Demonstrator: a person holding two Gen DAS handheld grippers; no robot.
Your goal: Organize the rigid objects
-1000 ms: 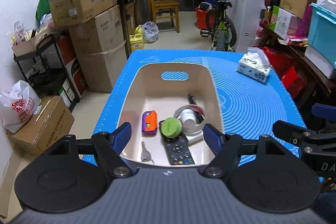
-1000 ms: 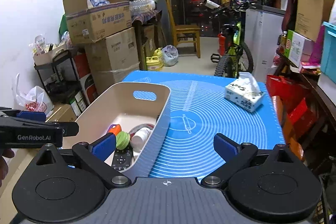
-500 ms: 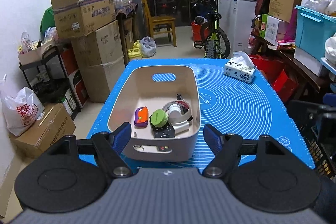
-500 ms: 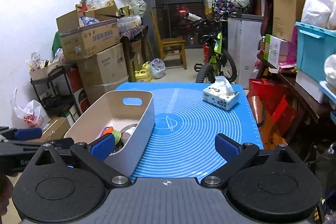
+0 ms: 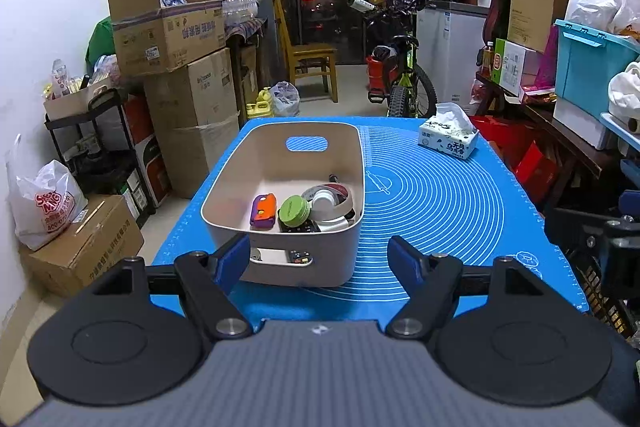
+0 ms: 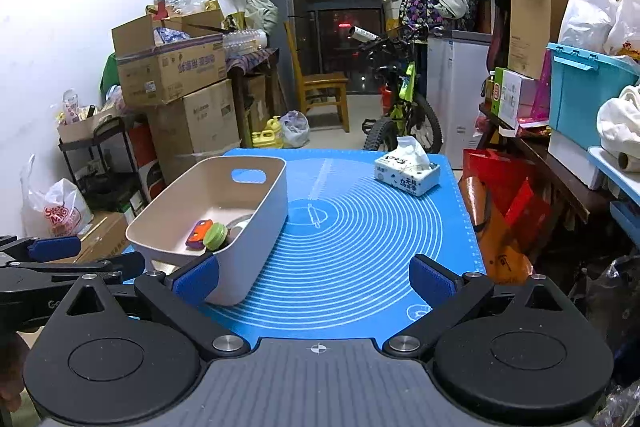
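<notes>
Both grippers spread wide and empty, left gripper [image 5: 316,259] just short of the beige bin [image 5: 224,187], right gripper [image 6: 316,279] beside it over bare blue mat [image 6: 360,247]; purple-orange case [image 5: 263,211], green lid [image 5: 295,210] and tape roll [image 5: 332,197] lie inside, apparently sorted.

A tissue box [image 5: 449,139] sits near the far right corner of the blue mat [image 5: 440,211]. Beyond the table stand a wooden chair [image 5: 310,57] and a bicycle [image 5: 400,79]. Stacked cardboard boxes [image 5: 176,67] line the left wall beside a black shelf rack [image 5: 100,143], with a turquoise bin [image 5: 592,71] at right.
</notes>
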